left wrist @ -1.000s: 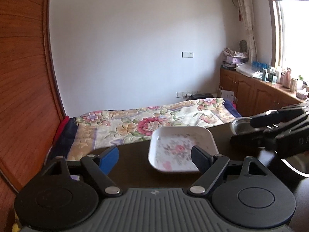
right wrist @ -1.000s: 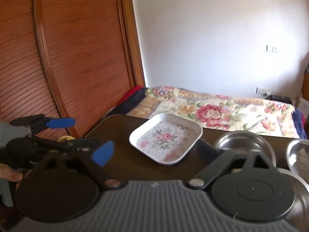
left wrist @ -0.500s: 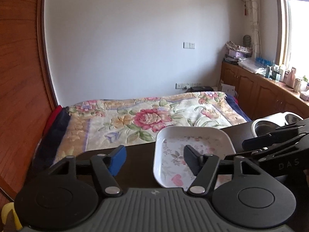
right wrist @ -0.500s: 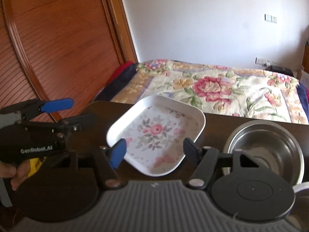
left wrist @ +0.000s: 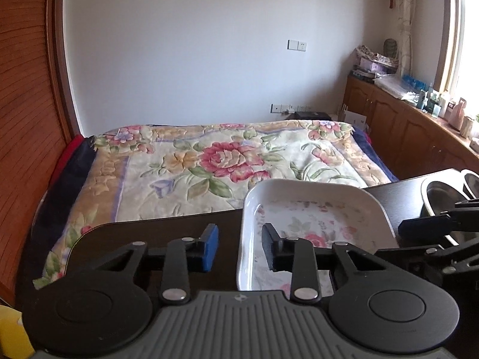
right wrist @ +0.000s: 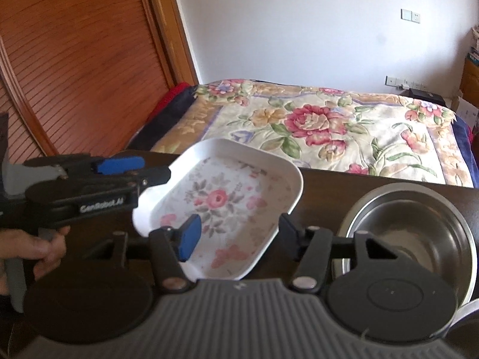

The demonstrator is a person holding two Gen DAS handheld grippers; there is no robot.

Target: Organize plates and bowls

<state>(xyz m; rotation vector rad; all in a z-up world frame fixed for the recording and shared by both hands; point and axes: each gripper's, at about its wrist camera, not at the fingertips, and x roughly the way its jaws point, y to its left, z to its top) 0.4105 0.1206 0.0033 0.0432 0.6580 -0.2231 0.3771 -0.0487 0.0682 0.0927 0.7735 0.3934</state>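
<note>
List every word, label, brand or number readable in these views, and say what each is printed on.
"GenRobot.AI", slightly blurred: white print on the side of the left hand-held gripper, seen in the right wrist view.
The small emblem on the grey body in the left wrist view is not legible.
Packaging on the windowsill cabinet: too small to read.

White lettering that reads "GenRobot.AI" is printed on the black side of the left gripper (right wrist: 155, 170), as seen from the right wrist view; it is slightly blurred. No other legible text, number or sign is found elsewhere.
</note>
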